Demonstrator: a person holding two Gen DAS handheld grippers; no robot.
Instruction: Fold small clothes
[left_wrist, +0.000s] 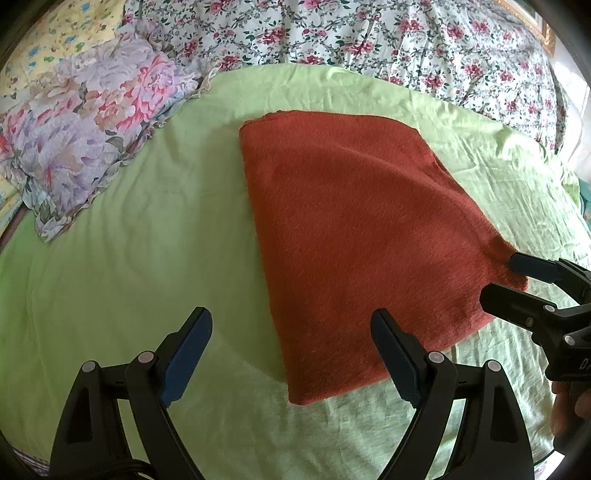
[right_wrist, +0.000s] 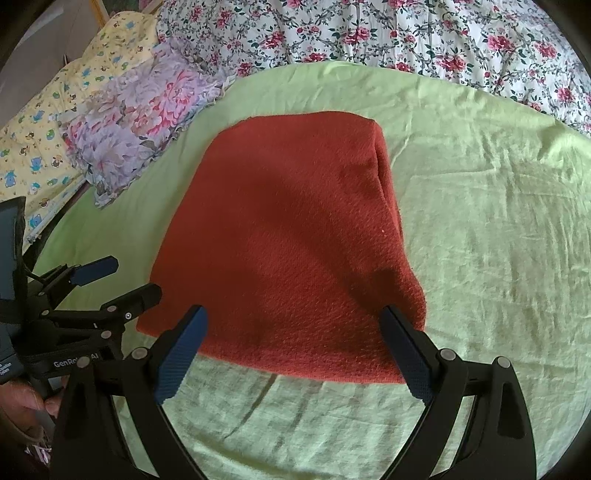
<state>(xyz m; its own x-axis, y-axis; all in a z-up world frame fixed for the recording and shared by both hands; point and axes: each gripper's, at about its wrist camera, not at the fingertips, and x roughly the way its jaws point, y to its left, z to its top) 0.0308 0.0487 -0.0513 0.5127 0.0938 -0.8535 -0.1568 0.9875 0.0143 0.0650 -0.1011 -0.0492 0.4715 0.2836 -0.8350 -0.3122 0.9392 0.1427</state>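
A rust-red knitted cloth (left_wrist: 354, 229) lies folded flat on the light green sheet (left_wrist: 140, 251); it also shows in the right wrist view (right_wrist: 288, 236), with a folded edge along its right side. My left gripper (left_wrist: 291, 332) is open and empty, hovering over the cloth's near left corner. My right gripper (right_wrist: 293, 332) is open and empty, its fingers straddling the cloth's near edge. The right gripper shows at the right of the left wrist view (left_wrist: 509, 277), by the cloth's right corner. The left gripper shows at the left of the right wrist view (right_wrist: 122, 280), open.
A floral pillow (left_wrist: 85, 140) lies at the left on the sheet, also in the right wrist view (right_wrist: 140, 122). A rose-print quilt (left_wrist: 369, 37) runs along the back. A yellow animal-print cover (right_wrist: 40, 140) lies far left.
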